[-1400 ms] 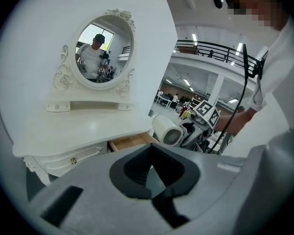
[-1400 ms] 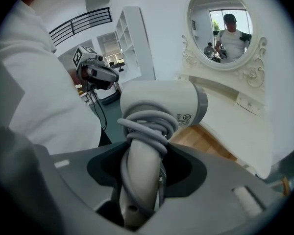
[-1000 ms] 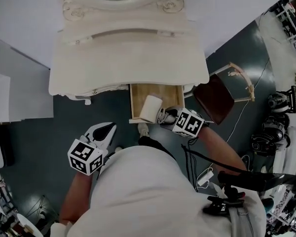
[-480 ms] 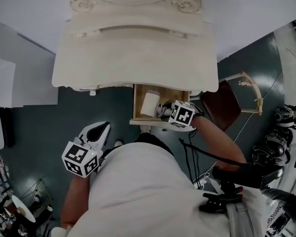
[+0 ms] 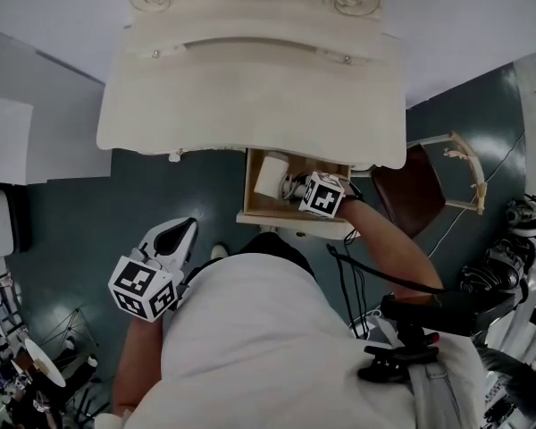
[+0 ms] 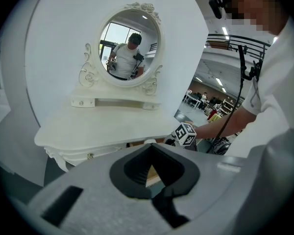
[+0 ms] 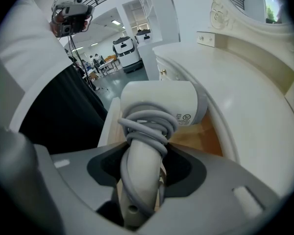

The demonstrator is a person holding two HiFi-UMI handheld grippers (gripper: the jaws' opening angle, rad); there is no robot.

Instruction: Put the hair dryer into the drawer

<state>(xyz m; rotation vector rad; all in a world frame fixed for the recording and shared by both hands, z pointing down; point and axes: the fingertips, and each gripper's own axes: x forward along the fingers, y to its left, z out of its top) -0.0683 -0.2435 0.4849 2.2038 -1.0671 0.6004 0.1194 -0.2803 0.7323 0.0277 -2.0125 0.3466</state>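
Note:
The white hair dryer (image 5: 269, 176) hangs just over the open wooden drawer (image 5: 290, 219) under the white dressing table (image 5: 250, 88). My right gripper (image 5: 292, 187) is shut on its handle, with the grey cord wound round the handle just above the jaws. In the right gripper view the hair dryer (image 7: 159, 106) points its barrel over the drawer's wooden bottom (image 7: 198, 138), with my right gripper (image 7: 142, 173) clamped round the handle. My left gripper (image 5: 186, 229) hangs to the left of the drawer over the dark floor, its jaws together and holding nothing; the left gripper (image 6: 151, 148) faces the table (image 6: 108, 126).
A chair with a brown seat (image 5: 411, 190) stands right of the drawer. Cables and equipment (image 5: 509, 257) crowd the floor at the right. A white cabinet (image 5: 0, 150) stands at the left. An oval mirror (image 6: 130, 48) rises at the table's back.
My right gripper has carried the hair dryer from the drawer's front edge further in and down over the drawer. My left gripper has shifted only slightly.

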